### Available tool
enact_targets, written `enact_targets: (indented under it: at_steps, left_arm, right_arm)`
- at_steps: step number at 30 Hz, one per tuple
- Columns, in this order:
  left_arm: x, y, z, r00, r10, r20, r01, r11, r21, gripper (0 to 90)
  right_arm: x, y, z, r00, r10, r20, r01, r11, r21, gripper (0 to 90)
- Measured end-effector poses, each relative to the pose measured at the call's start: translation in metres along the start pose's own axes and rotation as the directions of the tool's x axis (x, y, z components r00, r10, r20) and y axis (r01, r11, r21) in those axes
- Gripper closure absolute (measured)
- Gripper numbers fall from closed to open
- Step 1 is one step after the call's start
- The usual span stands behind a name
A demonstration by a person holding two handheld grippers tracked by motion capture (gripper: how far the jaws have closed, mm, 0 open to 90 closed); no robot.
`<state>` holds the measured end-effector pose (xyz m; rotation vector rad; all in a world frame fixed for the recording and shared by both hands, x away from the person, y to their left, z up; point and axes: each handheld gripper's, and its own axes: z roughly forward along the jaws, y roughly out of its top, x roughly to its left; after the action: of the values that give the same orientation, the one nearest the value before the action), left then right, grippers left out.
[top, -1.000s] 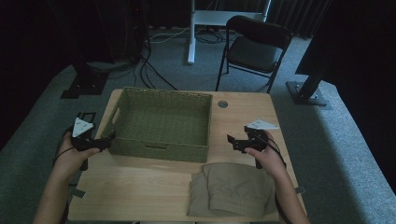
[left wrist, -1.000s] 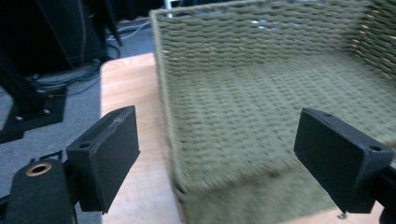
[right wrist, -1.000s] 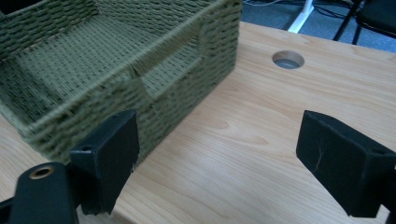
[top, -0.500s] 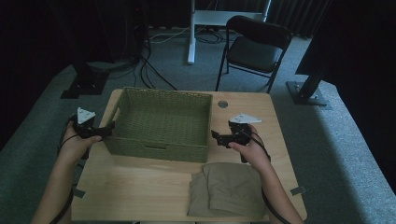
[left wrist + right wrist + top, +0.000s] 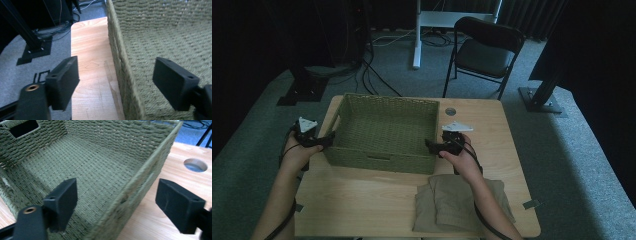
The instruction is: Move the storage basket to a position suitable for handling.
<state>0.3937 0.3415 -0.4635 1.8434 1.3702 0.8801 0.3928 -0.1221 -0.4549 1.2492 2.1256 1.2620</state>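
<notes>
Bench (image 5: 362, 210): pale wood, w/ a round hole (image 5: 450, 111) near its far edge. Floor around it is grey carpet; a black folding chair (image 5: 484, 55) stands well beyond the far edge.

Basket (image 5: 384, 131): green woven, rectangular, open side up, sits flat on the far-left half of the bench. Long axis runs left-right across the bench, parallel to the near edge; short walls face the two hands. Near long wall has a slot handle; right tool view shows another slot handle in the wall at upper left.

Cloth (image 5: 462, 202): folded khaki piece, lies on the near-right part of the bench, just in front of the basket's right corner, partly under the right forearm.

Left tool (image 5: 328, 138): at the basket's left short wall, pointing right. Left tool view: jaws straddle the wall rim, one outside over bare wood, one inside over the woven floor. Jaws have just been closing, but gaps remain both sides – spread, not pinching yet.

Right tool (image 5: 428, 145): at the right short wall, pointing left. Right tool view: jaws straddle that wall likewise, one inside, one outside. Also just been closing; spread, pads clear of the weave.
</notes>
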Motion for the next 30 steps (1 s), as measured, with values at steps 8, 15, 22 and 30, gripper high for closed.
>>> enact_targets:
  at_steps: [8, 15, 22, 30]
  left_arm:
    - [-0.001, -0.007, 0.002, 0.9977, -0.068, 0.008, 0.068, 0.9977, -0.001, 35.1]
    - [-0.008, -0.011, 0.001, 0.9877, -0.155, 0.018, 0.154, 0.9875, 0.032, 57.6]
    - [-0.018, -0.009, 0.0, 0.9825, -0.186, -0.011, 0.186, 0.9809, 0.057, 81.0]
    - [-0.03, -0.006, 0.0, 0.9797, -0.19, -0.063, 0.195, 0.9777, 0.078, 83.9]
  right_arm:
    - [0.008, -0.017, 0.01, 0.9976, 0.012, 0.068, -0.013, 1.0, 0.017, 33.0]
    - [0.012, -0.023, 0.012, 0.9971, 0.053, 0.054, -0.056, 0.997, 0.052, 47.1]
    - [0.017, -0.019, 0.011, 0.9945, 0.04, 0.097, -0.048, 0.995, 0.083, 52.3]
    - [0.013, -0.015, 0.008, 0.9909, 0.023, 0.133, -0.035, 0.995, 0.092, 62.4]
